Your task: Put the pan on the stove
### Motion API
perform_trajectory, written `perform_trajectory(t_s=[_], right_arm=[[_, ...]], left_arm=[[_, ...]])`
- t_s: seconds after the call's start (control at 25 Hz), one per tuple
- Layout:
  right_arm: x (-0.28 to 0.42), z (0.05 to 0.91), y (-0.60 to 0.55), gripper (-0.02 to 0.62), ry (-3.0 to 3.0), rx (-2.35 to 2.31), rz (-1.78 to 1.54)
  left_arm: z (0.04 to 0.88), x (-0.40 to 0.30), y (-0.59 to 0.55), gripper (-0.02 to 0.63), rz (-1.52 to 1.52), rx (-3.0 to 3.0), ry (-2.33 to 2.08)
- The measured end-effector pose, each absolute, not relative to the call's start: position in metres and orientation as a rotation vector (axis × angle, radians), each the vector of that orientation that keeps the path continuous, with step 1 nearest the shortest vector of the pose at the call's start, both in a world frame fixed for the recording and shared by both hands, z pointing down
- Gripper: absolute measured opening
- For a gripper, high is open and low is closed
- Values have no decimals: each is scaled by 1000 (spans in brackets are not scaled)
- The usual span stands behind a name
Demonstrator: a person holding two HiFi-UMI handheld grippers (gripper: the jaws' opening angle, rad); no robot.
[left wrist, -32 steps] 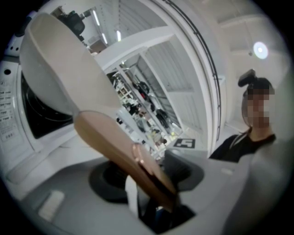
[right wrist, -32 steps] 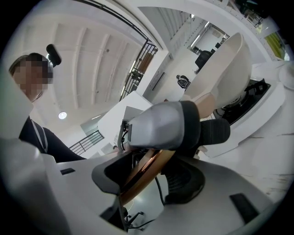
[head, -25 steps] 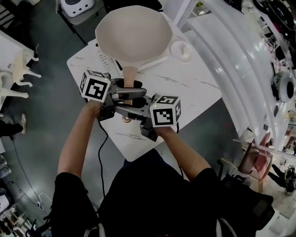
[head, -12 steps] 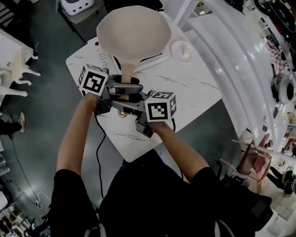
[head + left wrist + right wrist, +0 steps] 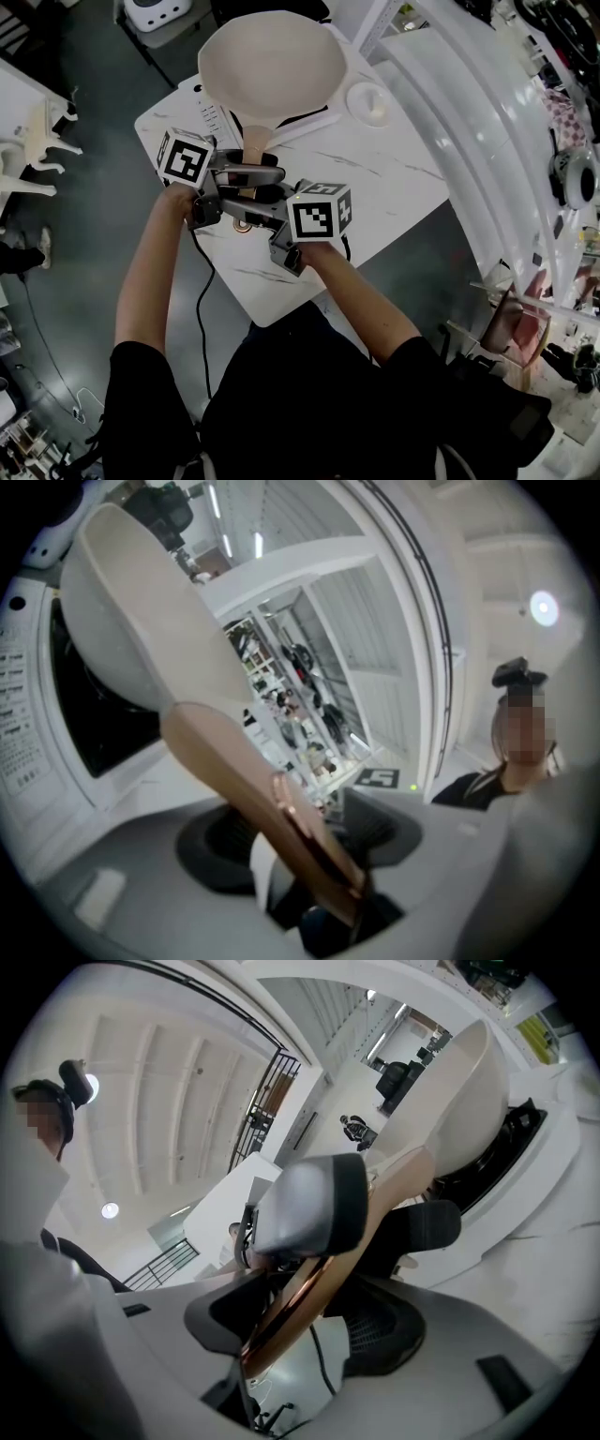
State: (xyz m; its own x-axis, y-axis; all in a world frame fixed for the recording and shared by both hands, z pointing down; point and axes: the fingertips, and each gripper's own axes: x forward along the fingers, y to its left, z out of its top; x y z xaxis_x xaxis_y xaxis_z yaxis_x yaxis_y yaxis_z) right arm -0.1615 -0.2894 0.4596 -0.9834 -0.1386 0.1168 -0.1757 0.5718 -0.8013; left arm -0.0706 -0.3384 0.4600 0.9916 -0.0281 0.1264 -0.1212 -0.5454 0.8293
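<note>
Opening L claw (image 5: 300, 841) & R claw (image 5: 300, 1326) round 1 pan handle (image 5: 253, 150) (1 stove (image 5: 208, 117) below).

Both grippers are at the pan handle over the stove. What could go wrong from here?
1. The handle lies between the opening jaws of both the left gripper and the right gripper; a sideways pull-back could catch it and drag the pan off the stove.
2. The two grippers sit crowded on the same handle, so they may knock each other when retreating.
3. If the pan slides, its rim could hit the small white dish beside the stove.
</note>
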Motion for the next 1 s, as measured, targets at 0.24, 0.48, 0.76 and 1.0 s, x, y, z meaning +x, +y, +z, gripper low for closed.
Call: perform_trajectory(t_s=[0.24,0.48,0.76,1.0], right_arm=[[-156,460,-290,239,-2728,341,1445],[-133,459,-296,241,-2740,490,1429],[-113,451,-299,239,-2757,705,1136],[-95,430,-300,69,-2791,869,933]], left_arm=[[455,-88,-345,308,-20,2074,-183],[453,-104,-343,308,-43,2068,-283],[448,-129,-338,245,80,2180,-522],[434,-158,-333,57,229,2322,-882]])
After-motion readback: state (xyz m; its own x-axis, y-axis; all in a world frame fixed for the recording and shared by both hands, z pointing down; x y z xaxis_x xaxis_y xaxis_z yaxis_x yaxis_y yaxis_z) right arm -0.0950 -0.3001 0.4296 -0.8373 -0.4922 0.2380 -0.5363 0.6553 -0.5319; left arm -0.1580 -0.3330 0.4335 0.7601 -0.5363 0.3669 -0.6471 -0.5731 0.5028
